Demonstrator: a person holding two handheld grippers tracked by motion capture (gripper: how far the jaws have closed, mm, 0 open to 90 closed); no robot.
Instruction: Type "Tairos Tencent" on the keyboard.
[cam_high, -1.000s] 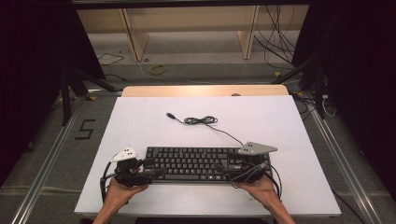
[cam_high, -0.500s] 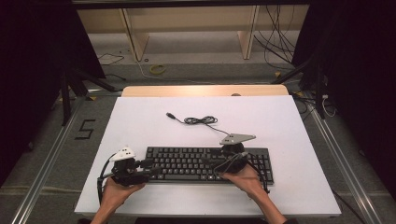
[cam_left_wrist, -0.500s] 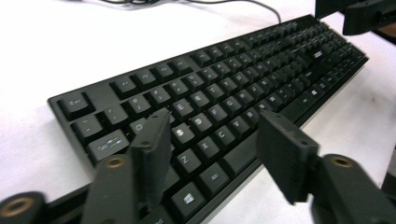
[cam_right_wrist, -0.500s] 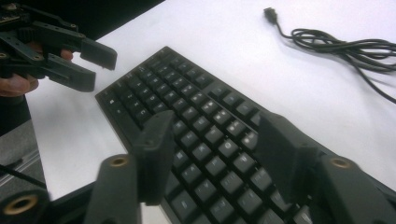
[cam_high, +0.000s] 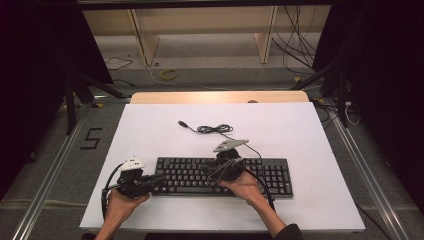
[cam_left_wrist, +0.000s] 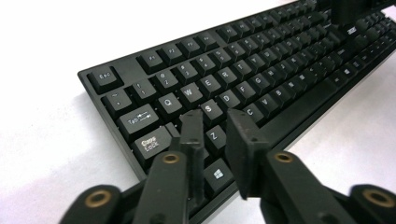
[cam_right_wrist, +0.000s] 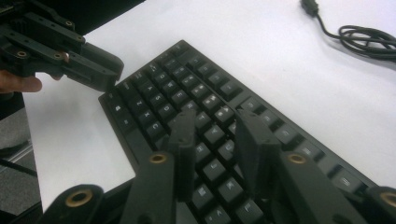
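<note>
Left gripper (cam_high: 159, 179): hovering over the keyboard's (cam_high: 260, 170) left end; jaws narrowly apart with nothing between them, having just been closing.
Keyboard: lying flat on the white table (cam_high: 150, 130), near its front edge.
Right gripper (cam_high: 206, 167): hanging above the middle keys, jaws slightly apart and empty, having just been closing.
Cable (cam_high: 212, 129): lying coiled behind the keyboard.
Open room: bare table stretching behind the keyboard and to either side.
</note>
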